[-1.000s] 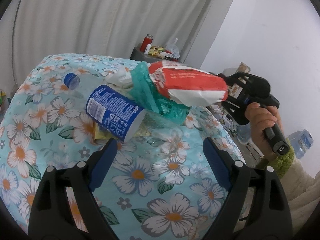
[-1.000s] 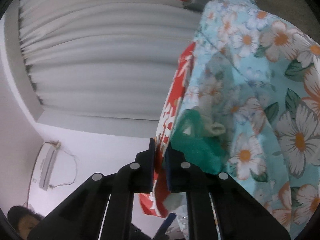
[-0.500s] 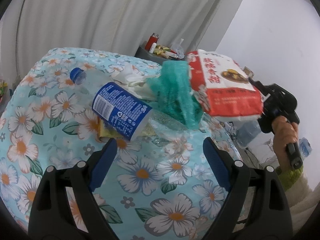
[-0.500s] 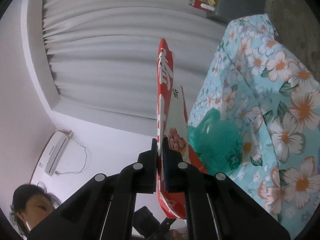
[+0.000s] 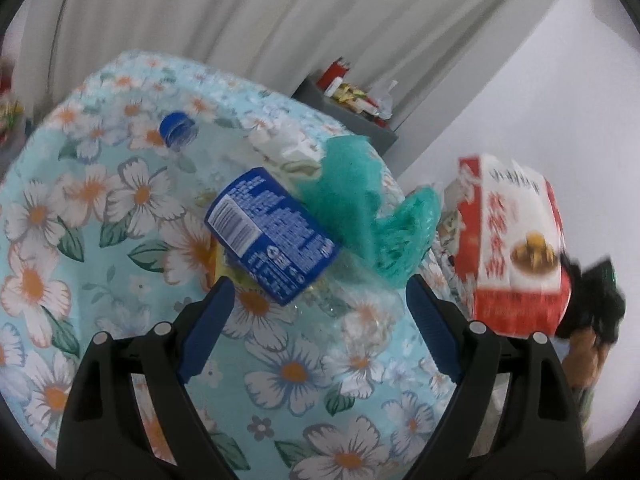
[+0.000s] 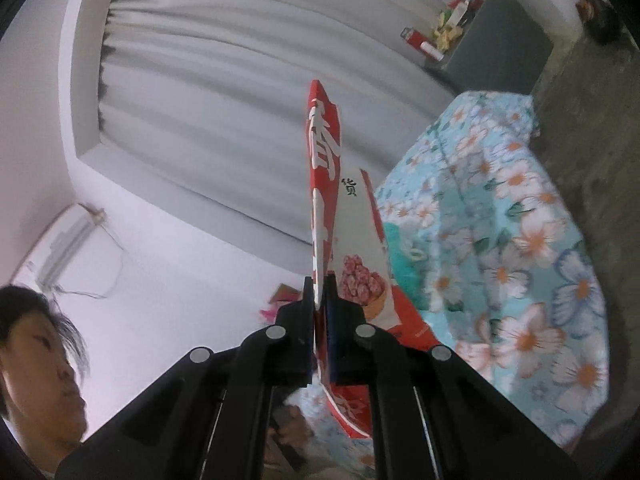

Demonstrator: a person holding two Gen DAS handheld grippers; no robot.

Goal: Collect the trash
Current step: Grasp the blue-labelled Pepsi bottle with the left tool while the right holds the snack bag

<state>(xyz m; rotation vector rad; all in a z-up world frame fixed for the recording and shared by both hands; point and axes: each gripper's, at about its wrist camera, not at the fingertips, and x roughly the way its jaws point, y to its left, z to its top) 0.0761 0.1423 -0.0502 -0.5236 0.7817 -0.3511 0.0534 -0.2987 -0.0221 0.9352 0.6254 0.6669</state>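
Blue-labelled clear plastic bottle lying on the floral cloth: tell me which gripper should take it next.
Left, probably. The left gripper is open and empty with the blue-labelled clear plastic bottle right ahead of its fingers. The right gripper is shut on the red and white snack bag.

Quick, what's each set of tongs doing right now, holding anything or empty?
Left tongs: open, empty, hovering over the blue-labelled bottle on the floral cloth.
Right tongs: closed on the red and white snack bag.
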